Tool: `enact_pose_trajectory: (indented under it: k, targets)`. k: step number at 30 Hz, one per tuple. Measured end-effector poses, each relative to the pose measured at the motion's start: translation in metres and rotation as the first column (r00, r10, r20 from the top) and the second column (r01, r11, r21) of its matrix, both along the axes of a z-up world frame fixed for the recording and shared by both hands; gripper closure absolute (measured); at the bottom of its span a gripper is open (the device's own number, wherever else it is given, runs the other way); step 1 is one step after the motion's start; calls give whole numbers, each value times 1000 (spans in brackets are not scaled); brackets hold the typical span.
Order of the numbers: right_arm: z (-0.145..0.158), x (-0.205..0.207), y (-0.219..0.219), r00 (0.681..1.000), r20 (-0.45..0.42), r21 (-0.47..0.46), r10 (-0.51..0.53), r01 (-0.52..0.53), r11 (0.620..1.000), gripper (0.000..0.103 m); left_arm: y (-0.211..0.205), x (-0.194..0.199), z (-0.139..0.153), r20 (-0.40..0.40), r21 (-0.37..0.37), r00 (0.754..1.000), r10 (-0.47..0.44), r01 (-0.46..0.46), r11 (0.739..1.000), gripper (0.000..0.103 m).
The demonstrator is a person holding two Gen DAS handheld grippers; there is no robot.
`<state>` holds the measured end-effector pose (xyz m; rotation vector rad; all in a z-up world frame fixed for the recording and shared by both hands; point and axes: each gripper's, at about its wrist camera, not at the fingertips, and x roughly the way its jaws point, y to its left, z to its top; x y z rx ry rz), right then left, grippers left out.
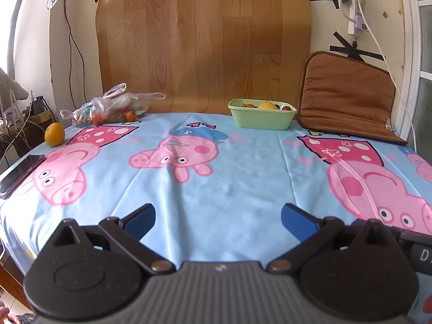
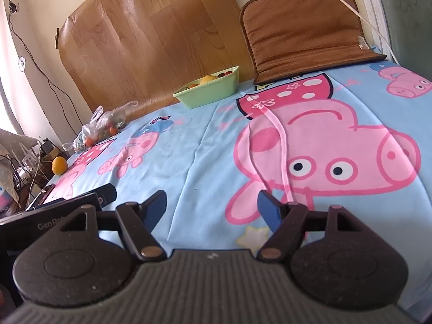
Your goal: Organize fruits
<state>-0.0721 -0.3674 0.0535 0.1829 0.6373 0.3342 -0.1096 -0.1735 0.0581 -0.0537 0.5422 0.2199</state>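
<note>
- Both our grippers, left gripper and right gripper, hover with jaws apart, holding nothing.
- Far ahead of our jaws: loose lemon, plastic bag of fruit, green basin.
- We judge the round lemon may roll off the table edge if nudged.

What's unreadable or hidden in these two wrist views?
- Green basket: its wall hides most of the fruit in both views; no count possible.
- Plastic bag: crumpled film blurs its contents; too small in the right wrist view.
- Phone: cut off by the left edge in the left wrist view.
- Left gripper in the right wrist view: only its side shows.
- Lone yellow fruit: type unclear.
</note>
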Motion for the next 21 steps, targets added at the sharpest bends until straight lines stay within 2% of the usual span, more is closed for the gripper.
enact_pose_trajectory:
  k: [9, 17, 21]
  targets:
    - [2, 1, 1, 1000, 3, -6, -6, 6, 1000, 27, -4, -3, 4, 26, 26, 999, 34, -35, 999, 0]
    - [1, 0, 1, 1000, 2, -5, -11, 11, 1000, 27, -4, -6, 3, 25, 24, 1000, 19, -20, 1000, 0]
    - [0, 0, 2, 1000, -3, -7, -8, 8, 1000, 27, 3, -8, 4, 17, -33, 1000, -20, 20, 999, 0]
